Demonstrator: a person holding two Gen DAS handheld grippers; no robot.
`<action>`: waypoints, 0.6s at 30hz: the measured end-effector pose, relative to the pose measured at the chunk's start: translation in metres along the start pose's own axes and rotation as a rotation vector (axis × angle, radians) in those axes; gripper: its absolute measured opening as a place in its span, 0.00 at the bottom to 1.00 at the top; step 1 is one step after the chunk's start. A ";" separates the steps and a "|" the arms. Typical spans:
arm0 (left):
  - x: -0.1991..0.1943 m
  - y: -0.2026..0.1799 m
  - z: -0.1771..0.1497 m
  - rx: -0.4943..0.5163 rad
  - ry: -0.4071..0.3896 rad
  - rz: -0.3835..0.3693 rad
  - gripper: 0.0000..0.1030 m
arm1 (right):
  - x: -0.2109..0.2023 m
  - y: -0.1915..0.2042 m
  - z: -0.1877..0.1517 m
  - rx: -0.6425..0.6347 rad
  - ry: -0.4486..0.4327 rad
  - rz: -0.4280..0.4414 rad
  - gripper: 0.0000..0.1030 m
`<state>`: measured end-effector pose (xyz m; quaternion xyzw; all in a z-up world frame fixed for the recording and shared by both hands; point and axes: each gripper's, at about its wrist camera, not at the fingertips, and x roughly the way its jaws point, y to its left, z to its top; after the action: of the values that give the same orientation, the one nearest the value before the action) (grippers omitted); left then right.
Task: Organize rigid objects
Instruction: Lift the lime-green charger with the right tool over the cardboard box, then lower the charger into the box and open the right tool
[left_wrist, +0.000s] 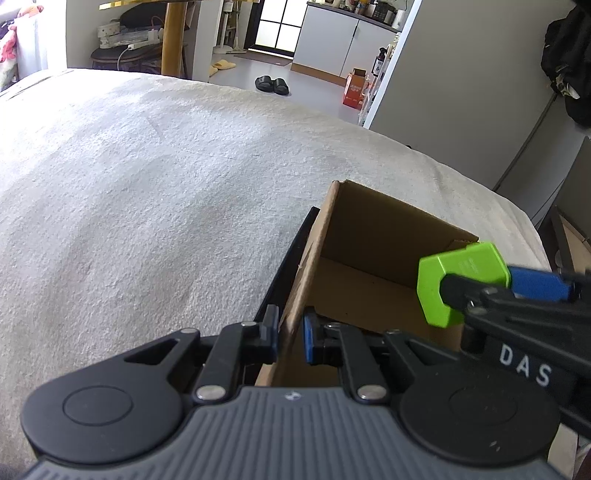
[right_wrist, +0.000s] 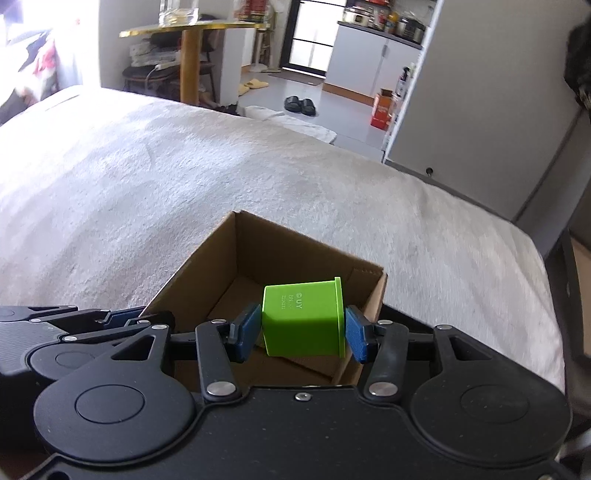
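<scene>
An open brown cardboard box (left_wrist: 369, 229) stands on the bed near its right edge. My left gripper (left_wrist: 290, 338) is shut on the box's left wall, one pad outside and one pad inside. In the right wrist view the left gripper (right_wrist: 142, 317) shows at the box's (right_wrist: 273, 251) left rim. My right gripper (right_wrist: 303, 328) is shut on a bright green plastic cup (right_wrist: 303, 317) lying on its side, pads on its base and its rim. The cup hangs over the box's open top. From the left wrist view, the green cup (left_wrist: 458, 280) and the right gripper (left_wrist: 491, 284) sit above the box's right side.
A white fuzzy blanket (left_wrist: 147, 184) covers the bed, spreading wide to the left and behind the box. The bed's right edge (right_wrist: 546, 295) drops off close to the box. On the floor beyond lie black slippers (left_wrist: 271, 84) and an orange carton (left_wrist: 355, 88).
</scene>
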<state>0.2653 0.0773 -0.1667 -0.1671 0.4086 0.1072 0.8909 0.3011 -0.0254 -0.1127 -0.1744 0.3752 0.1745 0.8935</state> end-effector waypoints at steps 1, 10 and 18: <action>0.000 0.000 0.000 -0.002 0.000 0.000 0.12 | 0.000 0.002 0.002 -0.024 -0.006 -0.004 0.47; 0.001 0.005 0.002 -0.019 0.007 -0.011 0.12 | -0.004 0.006 0.023 -0.121 -0.056 0.044 0.48; 0.007 0.008 0.000 -0.030 0.030 -0.014 0.13 | -0.008 0.004 0.016 -0.096 -0.036 0.036 0.50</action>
<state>0.2675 0.0846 -0.1740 -0.1848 0.4189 0.1047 0.8828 0.3039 -0.0162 -0.0971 -0.2073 0.3532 0.2113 0.8875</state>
